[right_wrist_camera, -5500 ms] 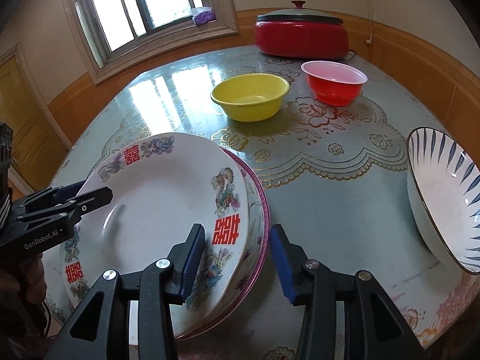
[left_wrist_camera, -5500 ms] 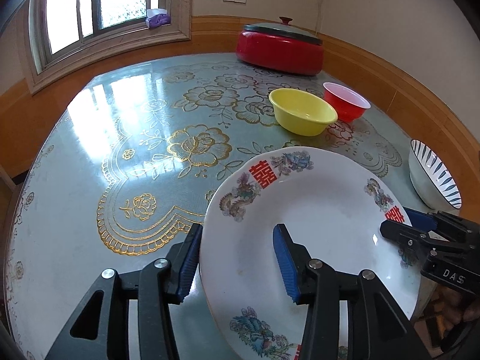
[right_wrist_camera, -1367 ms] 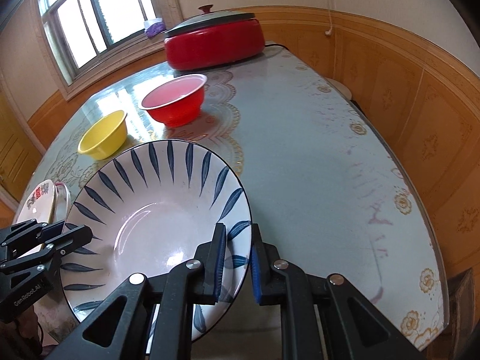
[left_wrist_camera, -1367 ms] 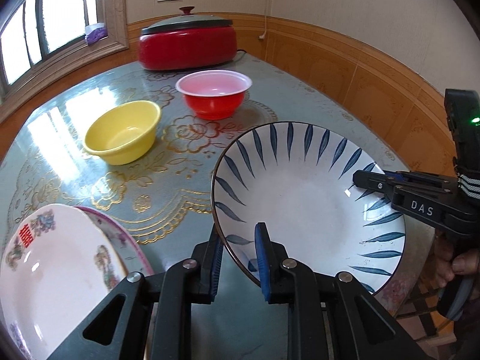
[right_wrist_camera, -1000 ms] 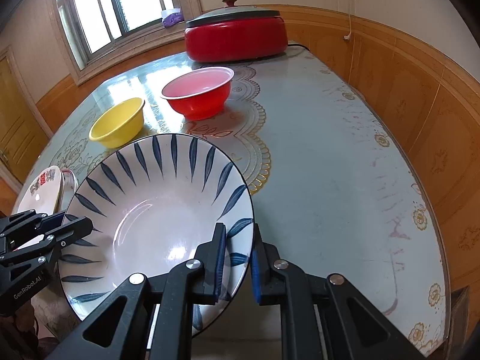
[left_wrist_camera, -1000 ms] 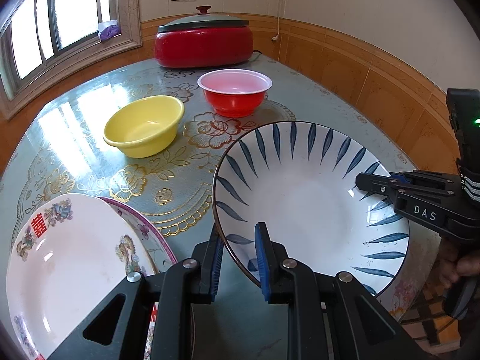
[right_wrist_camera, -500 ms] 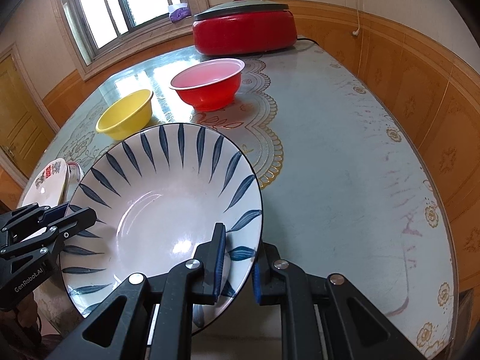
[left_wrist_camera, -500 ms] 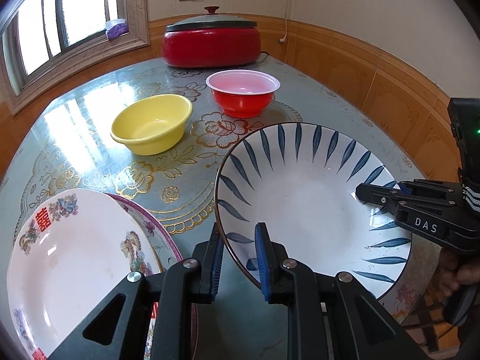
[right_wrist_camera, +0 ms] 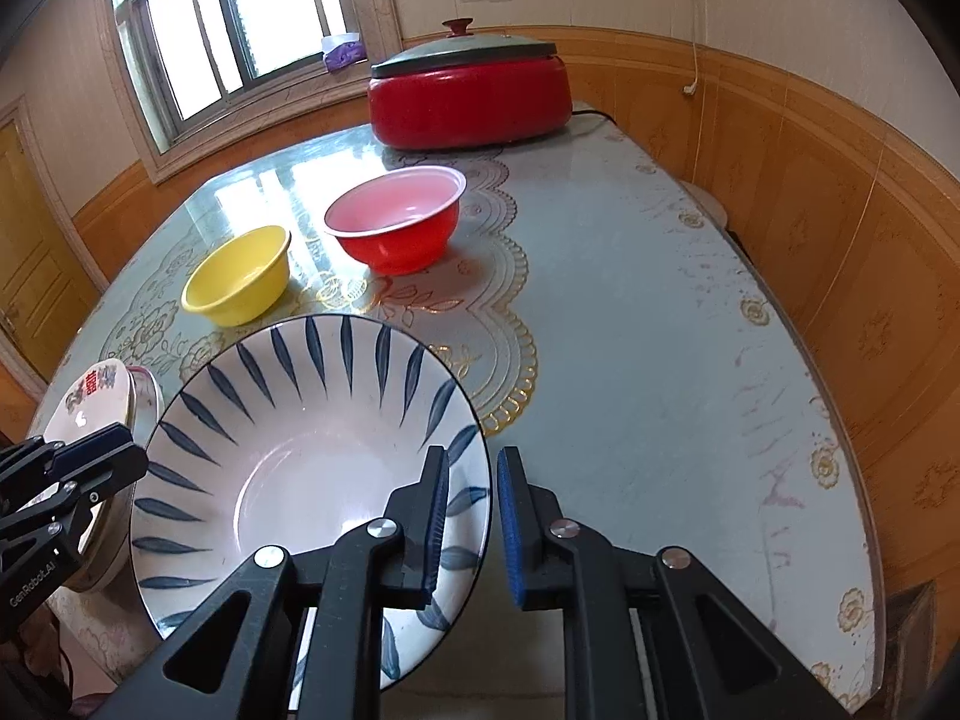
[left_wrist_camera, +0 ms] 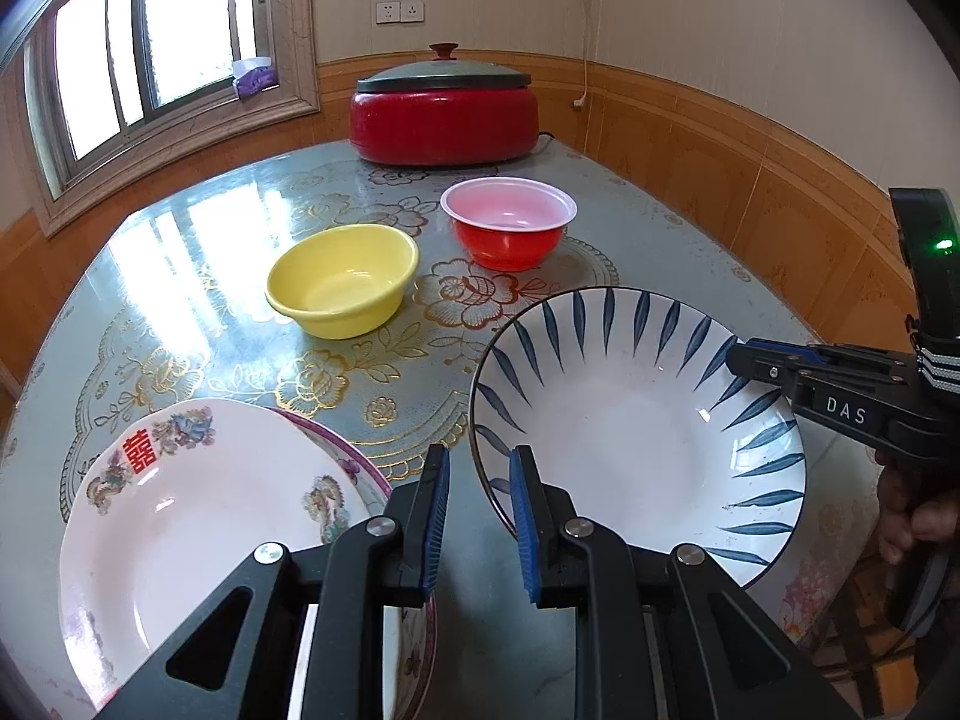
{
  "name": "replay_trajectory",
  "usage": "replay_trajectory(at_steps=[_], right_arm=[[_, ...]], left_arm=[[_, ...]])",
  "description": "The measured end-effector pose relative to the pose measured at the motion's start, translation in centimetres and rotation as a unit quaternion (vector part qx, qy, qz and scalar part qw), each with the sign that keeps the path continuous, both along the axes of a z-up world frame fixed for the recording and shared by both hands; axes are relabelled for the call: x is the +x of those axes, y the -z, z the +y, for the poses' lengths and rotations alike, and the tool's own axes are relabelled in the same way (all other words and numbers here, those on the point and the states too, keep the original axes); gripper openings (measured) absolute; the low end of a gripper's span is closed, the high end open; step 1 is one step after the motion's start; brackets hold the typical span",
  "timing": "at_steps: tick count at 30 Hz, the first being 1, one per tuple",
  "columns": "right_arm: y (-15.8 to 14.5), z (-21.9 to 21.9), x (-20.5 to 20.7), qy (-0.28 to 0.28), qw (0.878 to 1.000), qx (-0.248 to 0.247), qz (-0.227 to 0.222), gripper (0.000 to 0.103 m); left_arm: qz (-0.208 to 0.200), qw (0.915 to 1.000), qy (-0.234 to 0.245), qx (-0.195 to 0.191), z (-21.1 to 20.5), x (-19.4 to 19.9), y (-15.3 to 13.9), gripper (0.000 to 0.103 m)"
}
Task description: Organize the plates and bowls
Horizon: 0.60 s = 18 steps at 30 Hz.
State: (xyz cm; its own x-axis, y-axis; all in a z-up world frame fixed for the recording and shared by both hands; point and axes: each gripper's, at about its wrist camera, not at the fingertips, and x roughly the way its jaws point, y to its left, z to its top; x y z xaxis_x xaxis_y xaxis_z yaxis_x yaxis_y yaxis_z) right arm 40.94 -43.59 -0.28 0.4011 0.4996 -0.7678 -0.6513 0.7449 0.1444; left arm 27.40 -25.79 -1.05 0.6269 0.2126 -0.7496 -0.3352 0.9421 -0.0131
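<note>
A wide white bowl with blue leaf strokes (left_wrist_camera: 636, 420) (right_wrist_camera: 300, 444) is held between both grippers above the table's near edge. My left gripper (left_wrist_camera: 474, 516) is shut on its left rim. My right gripper (right_wrist_camera: 468, 516) is shut on its right rim. Each gripper shows in the other's view, the right one (left_wrist_camera: 744, 360) and the left one (right_wrist_camera: 132, 450). A white plate with red characters (left_wrist_camera: 180, 510) lies on a purple-rimmed plate (left_wrist_camera: 354, 468) at the left. A yellow bowl (left_wrist_camera: 342, 279) and a red bowl (left_wrist_camera: 509, 222) stand further back.
A red electric cooker with a grey lid (left_wrist_camera: 444, 114) stands at the table's far edge. The glass-topped table (right_wrist_camera: 660, 330) has a floral cloth under it. Wood-panelled wall runs along the right side. A window is at the back left.
The blue-leaf bowl, gripped at both rims, has moved left toward the stacked plates over the last second. Much earlier both grippers were open around the white plate.
</note>
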Motion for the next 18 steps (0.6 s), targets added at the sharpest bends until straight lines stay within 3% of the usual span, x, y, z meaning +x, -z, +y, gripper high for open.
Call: replay_trajectory(at_steps=[10, 18], right_arm=[[-2.0, 0.6, 0.0, 0.015, 1.000, 0.024, -0.011, 0.020], [-3.3, 3.4, -0.6, -0.022, 0.998, 0.053, 0.011, 0.024]], left_arm=[[-0.008, 0.9999, 0.002, 0.009, 0.4, -0.5, -1.2, 0.021], [-0.009, 0.9999, -0.004, -0.010, 2.0, -0.3, -1.8, 0.025]])
